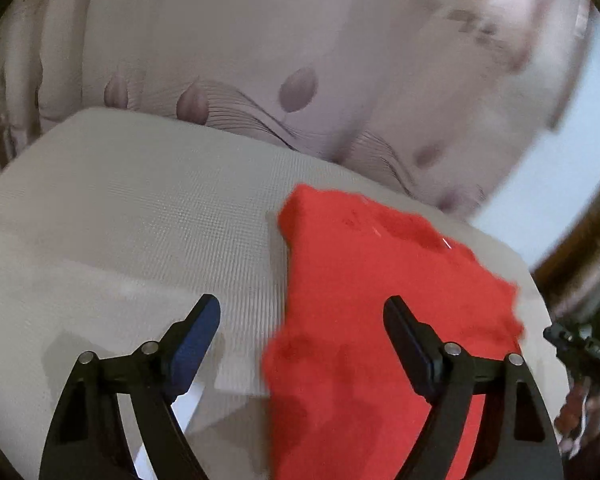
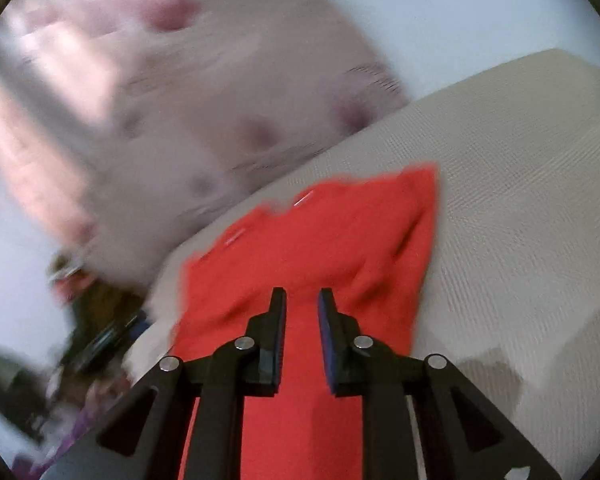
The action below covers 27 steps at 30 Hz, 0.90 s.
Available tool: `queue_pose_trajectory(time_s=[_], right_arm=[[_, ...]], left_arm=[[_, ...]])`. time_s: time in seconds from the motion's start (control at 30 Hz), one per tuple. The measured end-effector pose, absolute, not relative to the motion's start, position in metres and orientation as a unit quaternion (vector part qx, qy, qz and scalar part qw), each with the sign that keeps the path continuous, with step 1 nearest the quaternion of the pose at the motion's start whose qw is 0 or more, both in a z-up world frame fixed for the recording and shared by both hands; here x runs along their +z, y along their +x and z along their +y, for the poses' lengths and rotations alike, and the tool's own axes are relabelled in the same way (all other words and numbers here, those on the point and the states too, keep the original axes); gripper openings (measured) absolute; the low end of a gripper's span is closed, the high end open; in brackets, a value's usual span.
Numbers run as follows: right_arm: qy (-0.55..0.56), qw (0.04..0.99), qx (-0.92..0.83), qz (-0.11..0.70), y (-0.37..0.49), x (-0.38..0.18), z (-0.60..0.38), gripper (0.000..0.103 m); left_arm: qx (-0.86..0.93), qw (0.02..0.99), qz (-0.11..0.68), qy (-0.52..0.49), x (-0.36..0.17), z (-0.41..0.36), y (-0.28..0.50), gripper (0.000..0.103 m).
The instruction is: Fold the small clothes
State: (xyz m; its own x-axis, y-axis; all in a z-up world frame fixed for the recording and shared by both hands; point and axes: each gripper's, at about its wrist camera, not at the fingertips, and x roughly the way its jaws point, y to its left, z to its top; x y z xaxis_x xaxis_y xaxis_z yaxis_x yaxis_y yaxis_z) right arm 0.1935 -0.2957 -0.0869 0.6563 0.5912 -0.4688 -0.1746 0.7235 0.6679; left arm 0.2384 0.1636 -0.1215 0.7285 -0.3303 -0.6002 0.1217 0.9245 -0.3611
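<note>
Left wrist view. The left gripper (image 1: pixel 302 314) hangs above the work surface with its jaws spread wide and nothing between them. One finger, faced with a blue pad (image 1: pixel 194 344), lies over the pale textured mat (image 1: pixel 148 208); the other finger overlaps the red garment (image 1: pixel 364 280). The garment lies on the mat towards the right of the frame, its upper edge near the mat's far border and its lower part running out of view beneath the gripper. Its surface is rumpled near the bottom left. Behind the mat hangs a pale curtain (image 1: pixel 240 80) printed with mauve bud shapes and fine dark lines. A dark object (image 1: pixel 584 352) shows at the right edge, too blurred to identify.

Right wrist view. The frame is motion-blurred. The right gripper (image 2: pixel 302 300) sits directly over the red garment (image 2: pixel 320 240), its jaws drawn close but with a narrow gap remaining; no cloth is visibly caught between them. The garment stretches from under the gripper to the mat's far edge, with a fold line along its right side. The mat (image 2: pixel 520 200) extends to the right. The curtain (image 2: pixel 180 120) fills the upper left.
</note>
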Motion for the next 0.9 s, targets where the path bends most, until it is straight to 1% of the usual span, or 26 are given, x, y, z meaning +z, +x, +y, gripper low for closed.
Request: queue_pose_trajectory(time_s=[0.07, 0.17, 0.23, 0.33, 0.4, 0.5, 0.63, 0.67, 0.73, 0.83, 0.87, 0.9], right_arm=[[0.287, 0.851, 0.238, 0.370, 0.144, -0.092, -0.293, 0.025], [0.276, 0.844, 0.235, 0.396, 0.076, -0.104, -0.291, 0.026], [0.278, 0.841, 0.216, 0.411, 0.042, -0.115, -0.293, 0.026], [0.282, 0.840, 0.193, 0.422, 0.009, -0.127, -0.293, 0.027], [0.296, 0.834, 0.195, 0.422, -0.005, -0.132, -0.291, 0.027], [0.299, 0.827, 0.205, 0.429, -0.012, -0.144, -0.278, 0.027], [0.312, 0.812, 0.224, 0.440, -0.006, -0.163, -0.255, 0.027], [0.320, 0.808, 0.234, 0.435, -0.008, -0.165, -0.252, 0.027], [0.332, 0.804, 0.244, 0.429, -0.006, -0.170, -0.246, 0.023], [0.339, 0.803, 0.250, 0.422, -0.005, -0.170, -0.243, 0.025], [0.337, 0.804, 0.250, 0.422, -0.006, -0.171, -0.243, 0.022], [0.339, 0.804, 0.246, 0.423, -0.006, -0.173, -0.244, 0.014]], left_arm=[[-0.149, 0.908, 0.363, -0.146, -0.119, 0.171, 0.204, 0.084], [-0.199, 0.882, 0.392, -0.171, -0.129, 0.178, 0.139, 0.084], [-0.215, 0.874, 0.401, -0.171, -0.136, 0.180, 0.096, 0.084], [-0.211, 0.867, 0.417, -0.170, -0.150, 0.179, 0.049, 0.084], [-0.226, 0.856, 0.422, -0.194, -0.160, 0.180, 0.029, 0.084], [-0.234, 0.847, 0.428, -0.209, -0.172, 0.178, 0.012, 0.084], [-0.244, 0.835, 0.425, -0.249, -0.184, 0.181, 0.011, 0.084], [-0.249, 0.834, 0.425, -0.247, -0.186, 0.178, 0.012, 0.084], [-0.248, 0.843, 0.417, -0.232, -0.187, 0.173, 0.013, 0.083], [-0.262, 0.842, 0.416, -0.219, -0.187, 0.160, 0.016, 0.083], [-0.267, 0.842, 0.415, -0.218, -0.188, 0.157, 0.018, 0.082], [-0.266, 0.844, 0.412, -0.216, -0.187, 0.154, 0.019, 0.081]])
